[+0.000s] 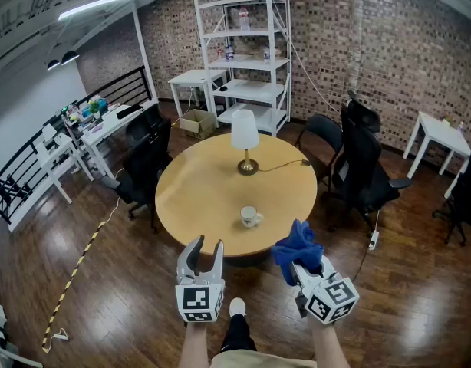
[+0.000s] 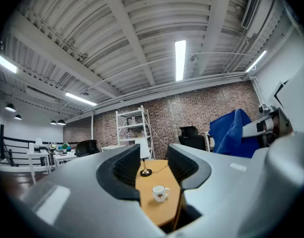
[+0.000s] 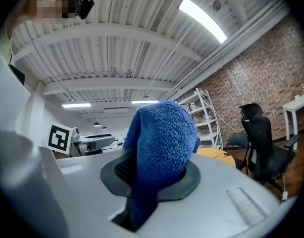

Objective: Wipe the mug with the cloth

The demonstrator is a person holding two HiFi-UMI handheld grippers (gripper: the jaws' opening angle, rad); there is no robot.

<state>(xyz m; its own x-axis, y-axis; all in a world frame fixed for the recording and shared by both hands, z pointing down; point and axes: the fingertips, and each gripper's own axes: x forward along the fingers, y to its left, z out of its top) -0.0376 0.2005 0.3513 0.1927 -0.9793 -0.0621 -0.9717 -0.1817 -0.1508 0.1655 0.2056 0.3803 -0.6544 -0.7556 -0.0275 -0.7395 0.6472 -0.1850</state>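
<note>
A white mug (image 1: 250, 217) with a small dark print stands near the front edge of the round wooden table (image 1: 197, 198); the left gripper view shows the mug (image 2: 160, 193) beyond the jaws. My left gripper (image 1: 205, 254) is held in front of the table, short of the mug, open with nothing between its jaws. My right gripper (image 1: 301, 261) is to the right, off the table's edge, shut on a blue cloth (image 1: 297, 246). The cloth (image 3: 161, 148) bulges out of the jaws in the right gripper view.
A table lamp (image 1: 245, 141) with a white shade stands at the table's middle, its cord running right. Black office chairs (image 1: 360, 167) stand at the right and left (image 1: 143, 171) of the table. White shelving (image 1: 251, 56) and desks line the brick wall.
</note>
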